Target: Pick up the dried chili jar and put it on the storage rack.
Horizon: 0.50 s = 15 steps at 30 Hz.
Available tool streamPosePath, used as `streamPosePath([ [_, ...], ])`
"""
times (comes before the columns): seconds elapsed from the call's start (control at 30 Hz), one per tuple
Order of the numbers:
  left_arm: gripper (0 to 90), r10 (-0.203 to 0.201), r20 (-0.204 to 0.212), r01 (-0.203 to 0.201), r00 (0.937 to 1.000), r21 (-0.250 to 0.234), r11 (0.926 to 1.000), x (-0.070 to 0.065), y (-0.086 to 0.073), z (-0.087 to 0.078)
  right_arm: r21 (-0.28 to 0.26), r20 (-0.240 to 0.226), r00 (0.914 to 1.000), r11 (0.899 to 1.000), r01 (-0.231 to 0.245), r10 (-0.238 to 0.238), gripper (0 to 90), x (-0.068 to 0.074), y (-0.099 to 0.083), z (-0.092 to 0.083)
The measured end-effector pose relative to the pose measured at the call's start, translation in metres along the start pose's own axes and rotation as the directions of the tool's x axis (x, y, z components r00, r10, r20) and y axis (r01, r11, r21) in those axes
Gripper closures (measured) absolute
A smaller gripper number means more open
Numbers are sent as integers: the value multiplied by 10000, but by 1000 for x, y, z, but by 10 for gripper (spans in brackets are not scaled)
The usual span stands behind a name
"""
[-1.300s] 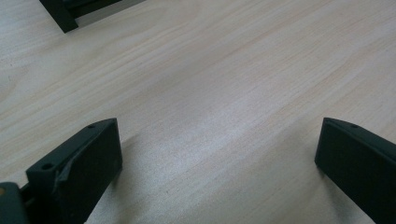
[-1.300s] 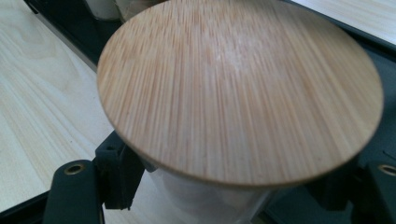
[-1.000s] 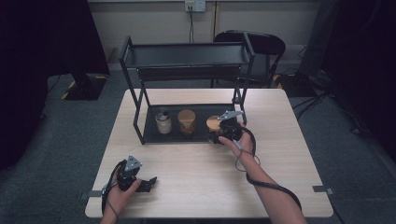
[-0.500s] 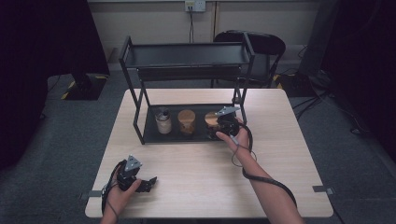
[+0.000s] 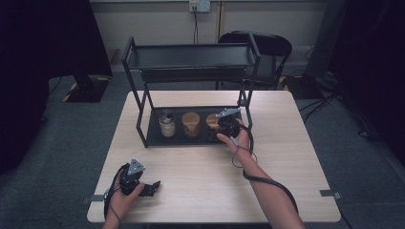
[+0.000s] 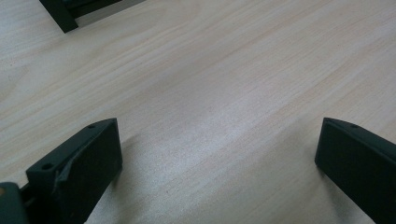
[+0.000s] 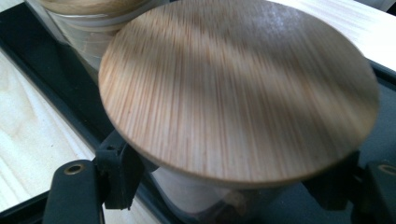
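writing: none readable on the jar
jar: upright, frame centre, bamboo lid up
your right gripper: clamped on jar
your left gripper: jaws apart, holding nothing

The right gripper hides most of the right-hand jar on the rack's lower tray. The jar's body is cut off by the bottom edge, and its wooden lid is slightly blurred.

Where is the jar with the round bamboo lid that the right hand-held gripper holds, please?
In the high view, the jar with the round bamboo lid stands rightmost on the black rack's lower tray, beside another bamboo-lidded jar.
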<state>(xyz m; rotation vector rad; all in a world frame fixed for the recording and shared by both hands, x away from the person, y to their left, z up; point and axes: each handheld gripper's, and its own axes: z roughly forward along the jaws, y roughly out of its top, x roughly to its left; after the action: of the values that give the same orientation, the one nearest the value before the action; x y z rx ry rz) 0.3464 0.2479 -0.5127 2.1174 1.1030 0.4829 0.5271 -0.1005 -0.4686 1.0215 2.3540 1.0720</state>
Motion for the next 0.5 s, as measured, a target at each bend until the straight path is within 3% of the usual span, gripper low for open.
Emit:
streamPosePath([
  [0.5,1,2,0,-2,10000,5,10000,0,0,0,-70,151,9996,9997,-219,220,253,-6,1,8],
])
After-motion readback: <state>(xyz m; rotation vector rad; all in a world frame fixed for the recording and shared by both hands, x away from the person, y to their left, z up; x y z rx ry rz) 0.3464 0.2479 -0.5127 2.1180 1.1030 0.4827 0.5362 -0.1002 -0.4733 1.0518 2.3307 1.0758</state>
